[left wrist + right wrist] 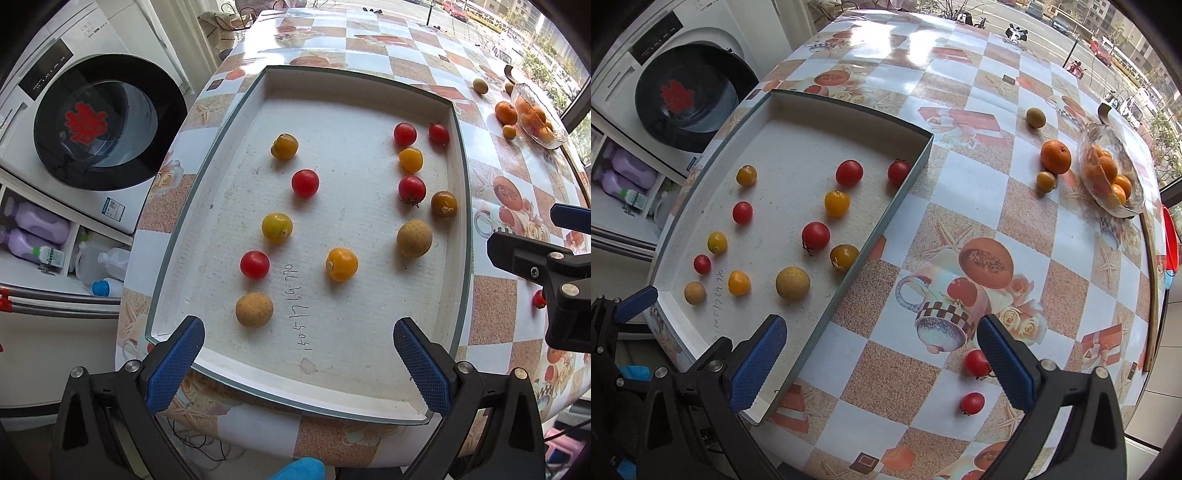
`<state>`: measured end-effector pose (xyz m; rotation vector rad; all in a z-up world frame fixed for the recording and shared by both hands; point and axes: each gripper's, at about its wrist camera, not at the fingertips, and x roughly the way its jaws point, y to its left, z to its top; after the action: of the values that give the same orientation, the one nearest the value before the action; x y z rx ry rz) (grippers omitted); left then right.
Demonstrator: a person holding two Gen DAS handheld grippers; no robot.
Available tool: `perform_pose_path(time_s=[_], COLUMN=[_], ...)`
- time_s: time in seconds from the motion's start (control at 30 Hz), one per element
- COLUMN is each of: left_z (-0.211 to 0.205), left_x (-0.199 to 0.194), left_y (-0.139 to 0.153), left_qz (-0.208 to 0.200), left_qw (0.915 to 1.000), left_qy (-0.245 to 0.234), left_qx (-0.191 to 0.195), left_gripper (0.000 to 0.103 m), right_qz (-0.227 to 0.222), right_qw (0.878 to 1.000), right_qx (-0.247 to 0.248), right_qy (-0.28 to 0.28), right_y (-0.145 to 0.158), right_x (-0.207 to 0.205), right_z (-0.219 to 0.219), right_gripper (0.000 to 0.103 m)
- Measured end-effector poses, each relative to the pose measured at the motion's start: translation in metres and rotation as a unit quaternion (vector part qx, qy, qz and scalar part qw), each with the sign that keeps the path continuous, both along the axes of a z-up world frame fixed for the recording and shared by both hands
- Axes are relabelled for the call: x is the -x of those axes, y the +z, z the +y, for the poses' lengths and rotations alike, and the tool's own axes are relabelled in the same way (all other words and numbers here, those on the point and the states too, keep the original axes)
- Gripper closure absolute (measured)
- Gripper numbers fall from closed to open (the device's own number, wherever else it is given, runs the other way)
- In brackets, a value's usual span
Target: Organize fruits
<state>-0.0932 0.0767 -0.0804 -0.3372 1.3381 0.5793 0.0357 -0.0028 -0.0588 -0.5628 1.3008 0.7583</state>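
Left claw [298, 354] hovering spread wide over near edge of shallow white rectangular tray [460, 206], nothing between blue pads. Right claw [882, 354] also hanging fully spread, empty, straddling tray's right wall and checkered fruit-print table [960, 184]. Sitting inside tray: red cherry tomatoes [305, 182], yellow-orange cherry tomatoes [341, 264], two tan rough-skinned round fruits [414, 238], in two loose columns. Lying outside tray on table: two red cherry tomatoes [972, 403], one just beside right claw's right pad, partly hidden. Resting far right: clear glass bowl [1087, 147] holding oranges, loose orange [1055, 157] just beside it.
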Motion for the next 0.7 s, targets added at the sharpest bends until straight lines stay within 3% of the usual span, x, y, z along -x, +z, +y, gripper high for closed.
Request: perform_pose_path(time_s=[0.7], left_z=[-0.0051], left_x=[-0.0083], left_y=[0.0027], left_qz=[0.0], left_qw=[1.0], left_qy=[-0.005], left_qx=[-0.002], left_gripper=[0.0], right_qz=[-0.001], right_qw=[1.0], right_qx=[0.003], right_qy=[-0.003], right_y=[0.0004], right_x=[-0.0001], right_z=[-0.0038], right_gripper=[0.0])
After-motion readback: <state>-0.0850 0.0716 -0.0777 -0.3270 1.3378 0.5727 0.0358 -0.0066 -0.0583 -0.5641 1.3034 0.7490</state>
